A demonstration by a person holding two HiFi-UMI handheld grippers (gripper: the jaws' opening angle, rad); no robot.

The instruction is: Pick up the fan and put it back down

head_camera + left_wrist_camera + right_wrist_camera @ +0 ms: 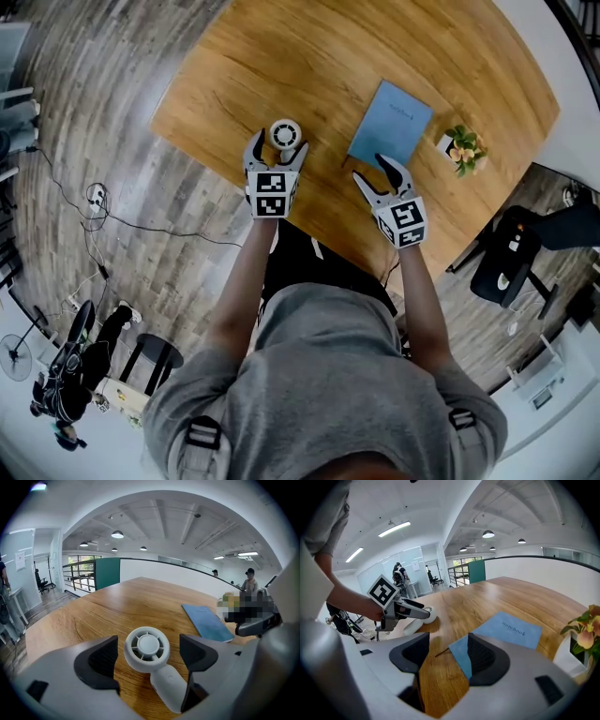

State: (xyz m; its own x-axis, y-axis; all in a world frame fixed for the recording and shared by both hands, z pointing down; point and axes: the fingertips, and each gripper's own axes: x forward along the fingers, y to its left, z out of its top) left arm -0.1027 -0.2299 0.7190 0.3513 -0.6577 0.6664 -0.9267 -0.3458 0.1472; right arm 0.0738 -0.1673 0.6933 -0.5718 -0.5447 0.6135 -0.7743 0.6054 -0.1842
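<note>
The left hand-held gripper (278, 146) straddles the fan (148, 648) lying on the counter (281, 56), jaws wide and clear of it; the right hand-held gripper (446, 651) gapes empty.

Bare table (234, 56) lies open left of and beyond the fan (284, 133) in the head view. To its right we meet a clear strip of wood, then the flat notebook (391, 122) and, just beside it, the potted plant (463, 148).

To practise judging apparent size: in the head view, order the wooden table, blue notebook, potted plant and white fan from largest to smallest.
1. wooden table
2. blue notebook
3 and 4 unsure: the potted plant looks slightly bigger than the white fan, but the left hand-held gripper hides the fan's handle.
</note>
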